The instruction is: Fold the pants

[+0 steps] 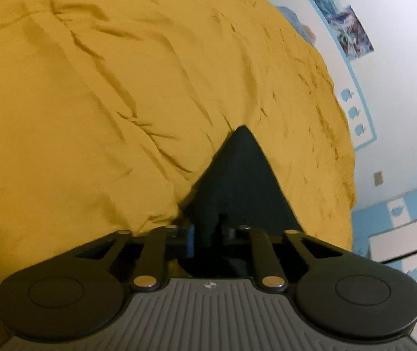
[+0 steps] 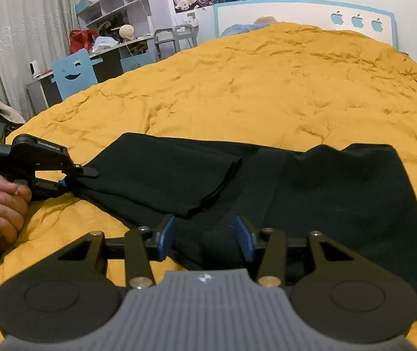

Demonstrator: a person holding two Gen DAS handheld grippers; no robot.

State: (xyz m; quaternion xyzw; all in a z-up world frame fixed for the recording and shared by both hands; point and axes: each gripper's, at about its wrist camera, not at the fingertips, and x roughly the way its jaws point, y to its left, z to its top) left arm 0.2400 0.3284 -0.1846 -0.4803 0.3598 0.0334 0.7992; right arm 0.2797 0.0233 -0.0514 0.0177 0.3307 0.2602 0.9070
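Note:
Black pants (image 2: 325, 193) lie folded across the near part of a yellow bedspread (image 2: 267, 87), with one doubled-over leg end (image 2: 208, 175) on top at the middle. At the left, my left gripper (image 2: 74, 177) is shut on the pants' left end, and a person's hand (image 2: 3, 204) holds its handle. In the left wrist view the same grip shows close up: the left gripper (image 1: 208, 228) pinches a black triangle of pants (image 1: 237, 175). My right gripper (image 2: 205, 234) stands open over the near edge of the pants, its blue pads (image 2: 166, 234) apart with fabric lying between them.
The bedspread (image 1: 91, 87) fills the view beyond the pants. A white and blue headboard (image 2: 296, 14) stands at the far end. Off the bed's left side are a blue chair (image 2: 74, 73), a cluttered desk (image 2: 115, 49) and wall shelves (image 2: 115, 0).

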